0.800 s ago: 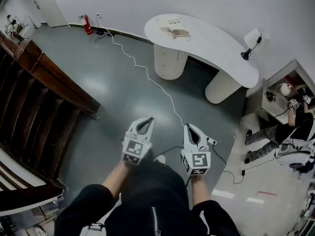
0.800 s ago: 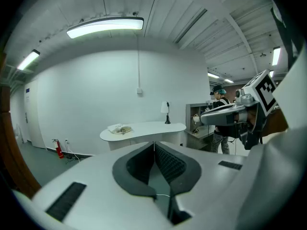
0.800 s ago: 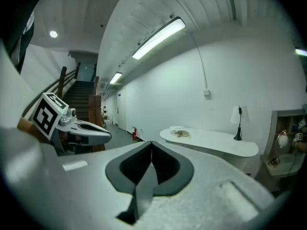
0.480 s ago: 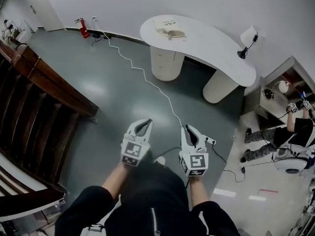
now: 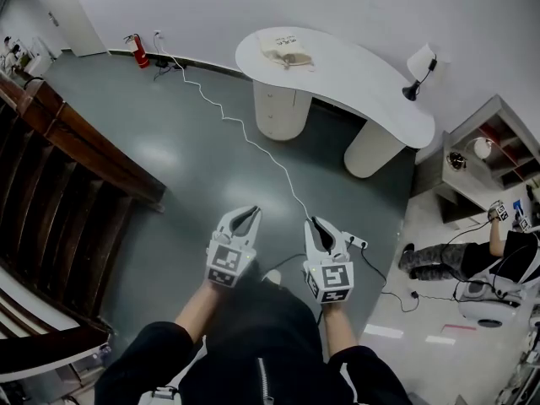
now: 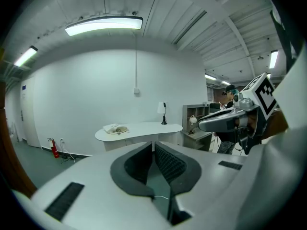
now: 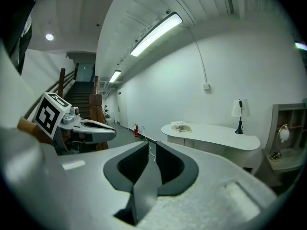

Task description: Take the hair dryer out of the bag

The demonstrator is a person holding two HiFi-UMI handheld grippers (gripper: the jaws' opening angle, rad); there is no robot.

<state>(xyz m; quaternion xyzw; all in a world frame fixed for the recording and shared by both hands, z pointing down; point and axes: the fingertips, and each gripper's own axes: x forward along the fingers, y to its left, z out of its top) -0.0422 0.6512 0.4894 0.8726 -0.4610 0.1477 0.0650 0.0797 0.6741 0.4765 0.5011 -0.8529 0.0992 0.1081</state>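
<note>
A pale drawstring bag [image 5: 284,51] lies on the far left end of a white curved table [image 5: 363,87], well ahead of me; it also shows small as the bag [image 6: 115,128] and the bag [image 7: 181,126]. No hair dryer is visible. My left gripper [image 5: 250,210] and right gripper [image 5: 313,221] are held side by side over the grey floor, both shut with nothing between the jaws. In the left gripper view the left gripper [image 6: 153,146] points toward the table; in the right gripper view the right gripper [image 7: 151,146] does the same.
A black lamp with white shade [image 5: 418,70] stands on the table's right end. A white cable [image 5: 245,129] runs across the floor from a fire extinguisher [image 5: 138,51]. A wooden staircase [image 5: 59,184] rises at left. Shelving [image 5: 485,154] and a seated person [image 5: 472,256] are at right.
The head view has shifted slightly, so the table sits a little more to the left. The person at right has moved lower in the picture. Both grippers stay shut and side by side.
</note>
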